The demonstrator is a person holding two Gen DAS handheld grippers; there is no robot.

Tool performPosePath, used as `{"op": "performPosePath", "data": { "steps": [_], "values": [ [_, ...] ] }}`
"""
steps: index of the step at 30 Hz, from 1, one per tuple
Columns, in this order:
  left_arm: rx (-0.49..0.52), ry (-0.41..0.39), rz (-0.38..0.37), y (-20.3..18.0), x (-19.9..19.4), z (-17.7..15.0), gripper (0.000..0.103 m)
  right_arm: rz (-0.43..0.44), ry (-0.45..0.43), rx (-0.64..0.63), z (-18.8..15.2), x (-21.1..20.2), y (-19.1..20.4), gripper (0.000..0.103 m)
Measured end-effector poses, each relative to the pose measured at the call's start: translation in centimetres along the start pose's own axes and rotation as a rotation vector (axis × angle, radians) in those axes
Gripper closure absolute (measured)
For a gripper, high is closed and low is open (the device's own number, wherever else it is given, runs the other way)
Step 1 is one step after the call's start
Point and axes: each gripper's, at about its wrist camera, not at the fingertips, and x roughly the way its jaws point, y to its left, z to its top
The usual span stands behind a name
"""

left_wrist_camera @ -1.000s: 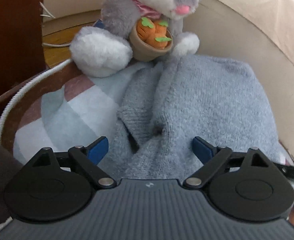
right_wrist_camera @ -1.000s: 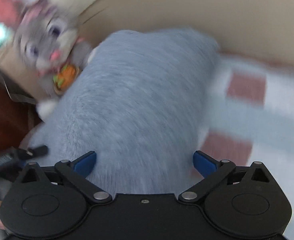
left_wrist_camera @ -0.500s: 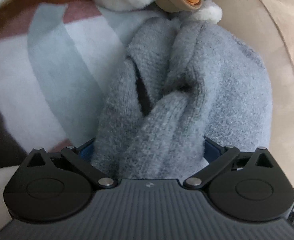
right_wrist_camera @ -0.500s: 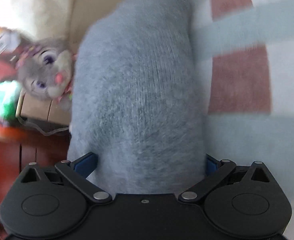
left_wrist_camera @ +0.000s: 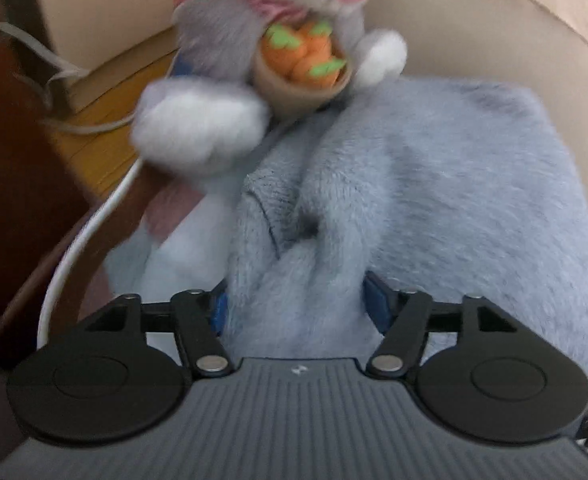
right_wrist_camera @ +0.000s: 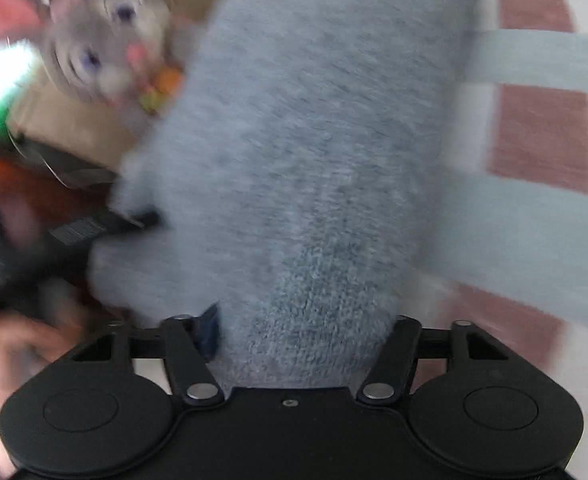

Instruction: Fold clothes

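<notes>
Both tools, left (left_wrist_camera: 296,308) and right (right_wrist_camera: 304,334), angled downward, closing on sweater (left_wrist_camera: 434,208).

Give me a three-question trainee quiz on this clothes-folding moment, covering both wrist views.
1. True or false: grey knit sweater fabric sits between the jaws of both the left gripper and the right gripper.
2. What does the plush bunny hold? A) a pot of carrots B) a book C) a ball
3. Fill in: the sweater lies on a blanket checked in white, pale blue and ____.

Key:
1. True; both pairs of jaws are closing on bunched fabric.
2. A
3. Reddish brown
</notes>
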Motion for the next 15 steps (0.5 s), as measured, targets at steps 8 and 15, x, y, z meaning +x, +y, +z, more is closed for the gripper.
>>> {"op": "performPosePath", "data": {
  "steps": [8,15],
  "values": [
    [-0.015,-0.056,0.013,1.7,-5.0,-1.5,0.037,-0.056,-0.071,-0.091,-3.0,-4.6,1.6,0.028],
    [0.077,-0.139,-0.019,-4.6,-13.1,-3.0,0.004,-0.1,-0.308,-0.346,-3.5,-13.1,4.0,0.023]
  ]
}}
